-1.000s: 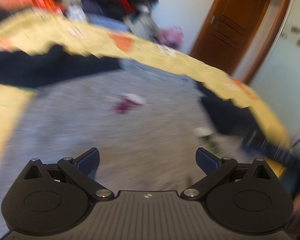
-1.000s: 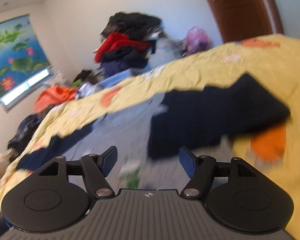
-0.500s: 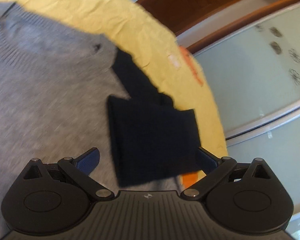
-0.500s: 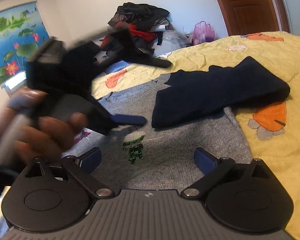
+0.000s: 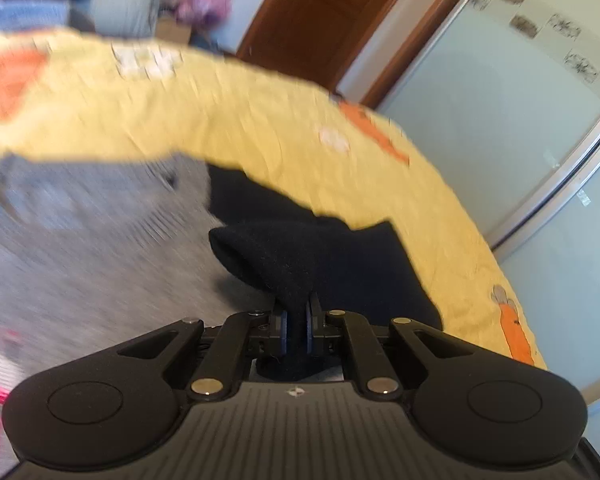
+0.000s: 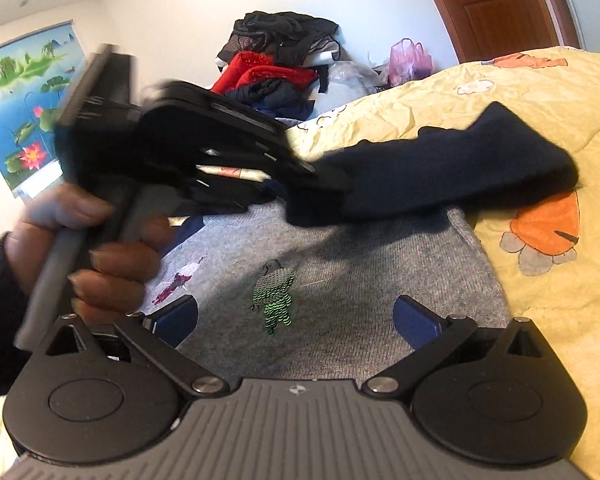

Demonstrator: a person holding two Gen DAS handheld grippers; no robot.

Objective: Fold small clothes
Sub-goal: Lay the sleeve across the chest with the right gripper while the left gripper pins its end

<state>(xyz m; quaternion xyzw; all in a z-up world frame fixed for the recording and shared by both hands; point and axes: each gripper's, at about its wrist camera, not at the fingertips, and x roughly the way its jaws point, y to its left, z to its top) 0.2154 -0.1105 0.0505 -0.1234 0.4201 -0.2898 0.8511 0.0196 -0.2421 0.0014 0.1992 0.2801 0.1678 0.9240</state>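
A small grey sweater (image 6: 340,264) with dark navy sleeves lies flat on a yellow bedspread (image 6: 540,112). A green sequin figure (image 6: 274,294) is on its chest. My left gripper (image 5: 296,326) is shut on the cuff of the navy sleeve (image 5: 284,256) and lifts it off the bed. In the right wrist view the left gripper (image 6: 324,178) holds that sleeve (image 6: 460,168) over the sweater's shoulder. My right gripper (image 6: 296,316) is open and empty, low over the sweater's chest.
A pile of clothes (image 6: 276,60) and a pink bag (image 6: 410,58) lie against the far wall. A brown door (image 6: 496,4) stands at the back right. A glass wardrobe door (image 5: 500,128) runs along the bed's right side.
My left gripper swung over to the right sleeve, closed on its cuff and raised it. My right gripper stayed open over the sweater's chest.
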